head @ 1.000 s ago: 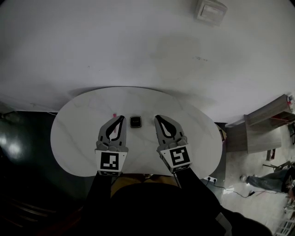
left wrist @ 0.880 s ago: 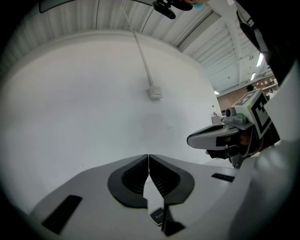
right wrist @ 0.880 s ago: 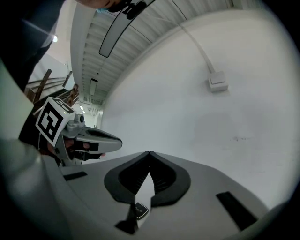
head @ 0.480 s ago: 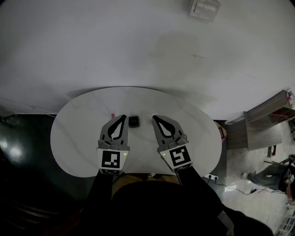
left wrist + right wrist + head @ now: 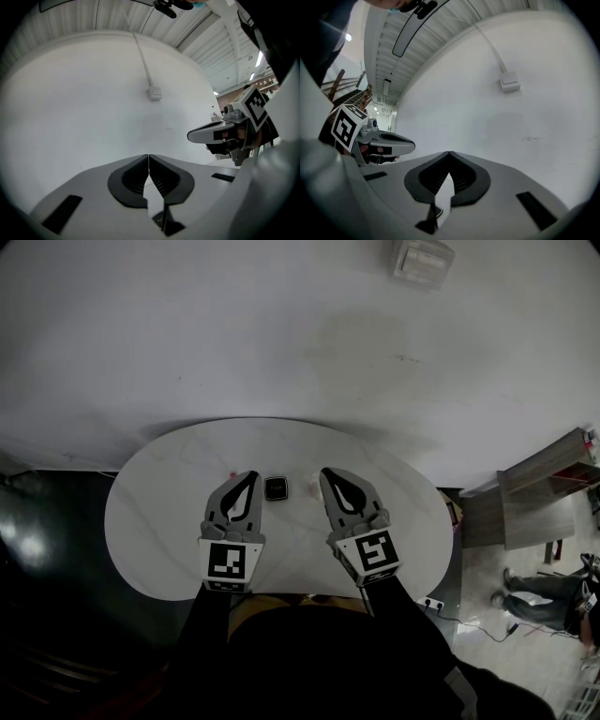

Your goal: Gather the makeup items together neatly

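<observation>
A small black square compact (image 5: 275,488) lies on the white oval table (image 5: 159,512), between my two grippers. A tiny pink item (image 5: 232,474) sits just left of the left jaws. My left gripper (image 5: 249,476) hovers level beside the compact with its jaws pressed together and nothing in them (image 5: 148,157). The right gripper (image 5: 326,472) is also shut and empty (image 5: 449,153), a little right of the compact. Part of the compact (image 5: 159,219) shows below the left jaws, and its corner (image 5: 436,211) shows under the right ones.
A white wall (image 5: 281,334) rises behind the table, with a junction box (image 5: 422,259) and a cable. A wooden shelf unit (image 5: 548,488) and a person (image 5: 539,601) are at the right. A power strip (image 5: 431,604) lies on the floor by the table's edge.
The right gripper has shifted slightly to the right, away from the compact. The left gripper and the compact have stayed put.
</observation>
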{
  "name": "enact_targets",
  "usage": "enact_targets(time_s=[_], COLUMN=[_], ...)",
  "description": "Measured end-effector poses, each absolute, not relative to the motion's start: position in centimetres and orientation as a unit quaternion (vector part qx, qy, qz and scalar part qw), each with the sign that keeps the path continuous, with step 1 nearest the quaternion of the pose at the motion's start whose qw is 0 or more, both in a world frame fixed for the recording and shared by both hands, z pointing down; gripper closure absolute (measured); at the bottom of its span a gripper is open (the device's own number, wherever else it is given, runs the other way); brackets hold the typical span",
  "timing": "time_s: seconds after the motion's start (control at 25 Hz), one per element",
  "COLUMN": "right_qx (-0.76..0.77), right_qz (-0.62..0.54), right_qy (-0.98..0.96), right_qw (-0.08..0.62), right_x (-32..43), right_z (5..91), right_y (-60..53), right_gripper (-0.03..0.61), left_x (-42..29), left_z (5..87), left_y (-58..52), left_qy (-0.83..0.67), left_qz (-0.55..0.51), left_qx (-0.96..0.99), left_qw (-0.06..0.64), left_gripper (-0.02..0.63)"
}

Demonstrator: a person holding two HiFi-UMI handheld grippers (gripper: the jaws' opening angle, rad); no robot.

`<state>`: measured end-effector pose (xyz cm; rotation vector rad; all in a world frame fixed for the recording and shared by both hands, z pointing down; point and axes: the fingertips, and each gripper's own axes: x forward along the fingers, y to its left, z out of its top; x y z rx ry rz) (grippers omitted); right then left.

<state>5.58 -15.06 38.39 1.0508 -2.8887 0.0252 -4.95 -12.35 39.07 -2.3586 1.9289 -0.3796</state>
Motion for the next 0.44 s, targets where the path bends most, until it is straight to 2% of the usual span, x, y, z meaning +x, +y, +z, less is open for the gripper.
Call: enact_targets(time_s=[0.44], right_qx=[0.347], right_qz=[0.014], right_qy=[-0.937], right_qw=[0.029], right_x=[6.1], right_z=[38.1], right_y=[-15.3], right_gripper=[0.552], left_x=[-4.2], left_z=[38.1], left_y=[-12.5], left_qy=[0.626], left_qz=[-0.116], left_qx=[-0.77], left_qw=[0.043], left_gripper=[0.597])
